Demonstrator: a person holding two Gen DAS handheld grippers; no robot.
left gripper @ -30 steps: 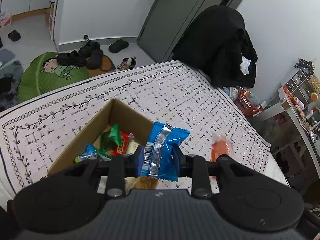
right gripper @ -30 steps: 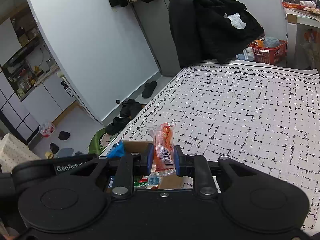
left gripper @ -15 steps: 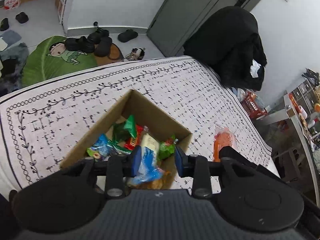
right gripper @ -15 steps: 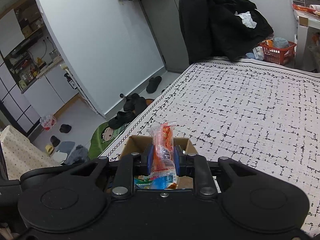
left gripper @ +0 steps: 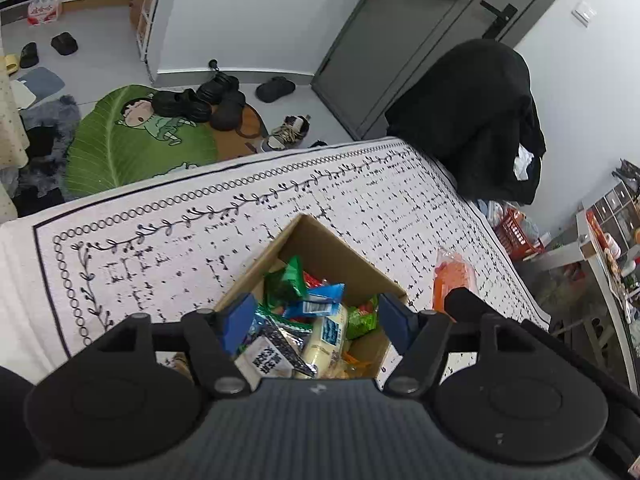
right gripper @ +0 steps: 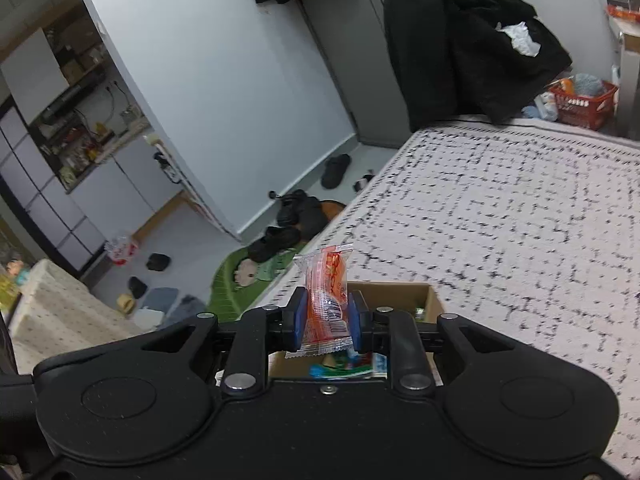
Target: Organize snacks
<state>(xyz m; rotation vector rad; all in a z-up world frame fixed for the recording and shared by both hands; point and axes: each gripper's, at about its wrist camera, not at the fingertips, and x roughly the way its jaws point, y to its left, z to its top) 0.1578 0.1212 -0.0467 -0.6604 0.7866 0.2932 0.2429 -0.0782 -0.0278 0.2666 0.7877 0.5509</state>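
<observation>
The patterned bedspread [left gripper: 360, 200] carries the cardboard box [left gripper: 320, 236], heaped with snacks. The left gripper [left gripper: 312, 316] hangs over it, jaws opening, nothing between them. The right gripper [right gripper: 327, 320] pinches the orange packet [right gripper: 326, 300] upright, apparently just short of the box's near edge.

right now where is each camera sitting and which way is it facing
Left wrist: rides the left claw, looking steeply down into the cardboard box of snacks on the patterned cloth; its jaws are opening with nothing gripped.
Right wrist: rides the right claw, looking along the cloth toward the wall, clamped on an orange packet.
Shared: box, orange packet, cloth, black coat.
</observation>
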